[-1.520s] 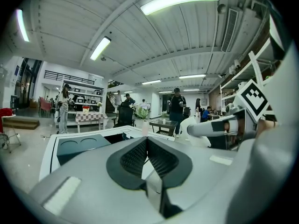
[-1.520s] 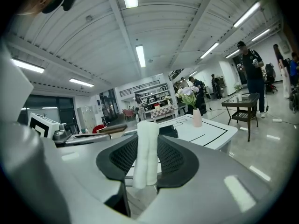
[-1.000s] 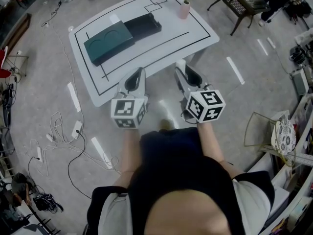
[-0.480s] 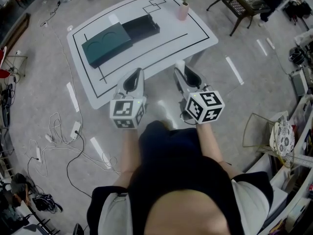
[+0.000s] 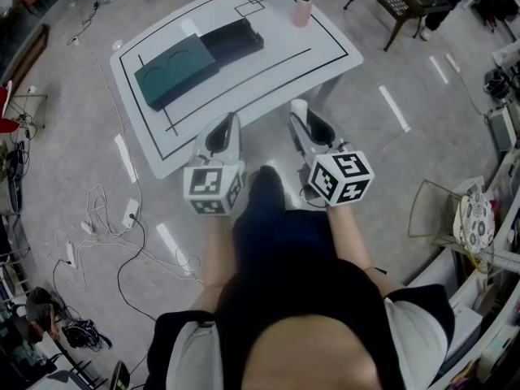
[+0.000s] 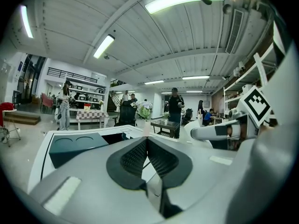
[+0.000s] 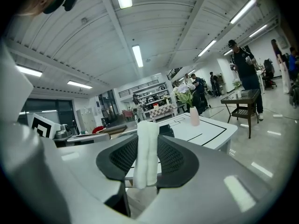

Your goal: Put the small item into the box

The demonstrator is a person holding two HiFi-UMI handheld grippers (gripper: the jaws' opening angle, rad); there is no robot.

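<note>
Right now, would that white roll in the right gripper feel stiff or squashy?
Probably squashy: the white roll looks like fuzzy cloth, pinched in the right gripper. Likely light: it stands upright from that one grip. Unlikely to slip on those textured pads.

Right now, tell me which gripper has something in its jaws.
The right gripper: a white roll stands clamped between its jaws. The left gripper has its jaws meeting at the tips with nothing between them.

The tabletop (image 5: pixel 284 31) is white with thin black lines. There is a dark green box (image 5: pixel 177 70) and a black box (image 5: pixel 234 41). The vase (image 5: pixel 302 11) is pink. The small item (image 7: pixel 145 148) is white.
</note>
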